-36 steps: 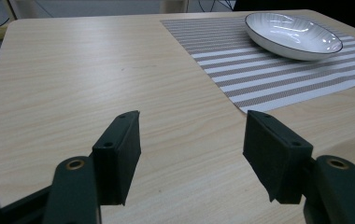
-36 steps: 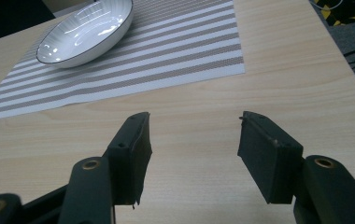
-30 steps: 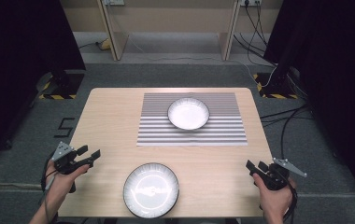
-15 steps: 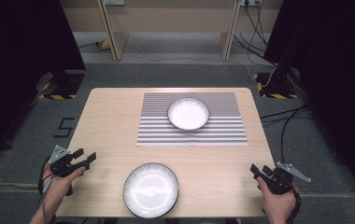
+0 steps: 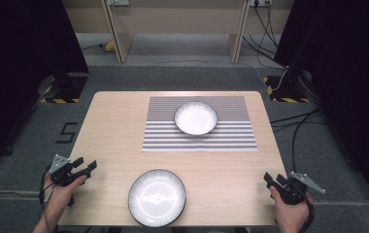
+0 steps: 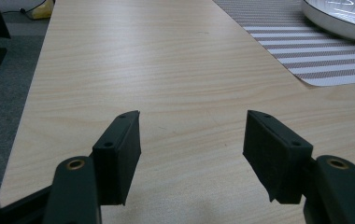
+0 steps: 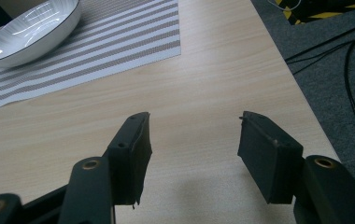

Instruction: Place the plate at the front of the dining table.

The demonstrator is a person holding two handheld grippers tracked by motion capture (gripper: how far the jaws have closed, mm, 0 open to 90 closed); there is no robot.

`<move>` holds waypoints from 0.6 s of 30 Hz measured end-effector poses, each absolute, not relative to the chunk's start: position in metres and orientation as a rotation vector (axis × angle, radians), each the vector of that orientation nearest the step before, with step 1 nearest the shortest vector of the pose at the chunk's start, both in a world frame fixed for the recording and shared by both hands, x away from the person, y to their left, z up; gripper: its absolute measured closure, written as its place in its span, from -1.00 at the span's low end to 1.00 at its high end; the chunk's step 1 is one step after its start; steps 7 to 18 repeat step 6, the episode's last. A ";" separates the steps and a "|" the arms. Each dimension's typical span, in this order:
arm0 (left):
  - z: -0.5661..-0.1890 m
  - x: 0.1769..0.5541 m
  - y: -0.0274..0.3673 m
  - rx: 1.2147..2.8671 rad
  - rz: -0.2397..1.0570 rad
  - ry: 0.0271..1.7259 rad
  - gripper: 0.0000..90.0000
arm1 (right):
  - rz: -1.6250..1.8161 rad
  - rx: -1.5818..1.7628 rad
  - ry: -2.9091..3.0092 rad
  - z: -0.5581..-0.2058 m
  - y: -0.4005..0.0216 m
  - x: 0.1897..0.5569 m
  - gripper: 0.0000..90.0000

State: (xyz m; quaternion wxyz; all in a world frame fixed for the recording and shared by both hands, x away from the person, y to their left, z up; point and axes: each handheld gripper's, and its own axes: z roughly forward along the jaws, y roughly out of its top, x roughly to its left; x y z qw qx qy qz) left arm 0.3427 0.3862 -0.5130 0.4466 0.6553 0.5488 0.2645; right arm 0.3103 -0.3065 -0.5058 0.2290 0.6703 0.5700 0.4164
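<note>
Pale wooden table (image 5: 114,126) on grey carpet, dark curtains to either side, cables (image 5: 294,121) trailing across the floor past the right edge, a "5" (image 5: 66,132) marked on the floor off the left edge. Striped placemat (image 5: 231,136) toward the far edge, white bowl (image 5: 195,117) resting on it. Second dish, dark-rimmed plate (image 5: 157,197), at the near edge, its near rim cut off by the frame. Left gripper (image 5: 86,167) at the near left corner, jaws spread wide, nothing between them, bare wood ahead. Right gripper (image 5: 270,178) at the near right corner, jaws likewise parted and empty. Both well apart from bowl and plate. Plate's surface washed out by glare.
</note>
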 end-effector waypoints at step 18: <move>-0.511 0.342 0.383 1.612 0.654 1.346 -0.19 | 1.163 1.849 1.558 -0.507 -0.304 0.310 -0.03</move>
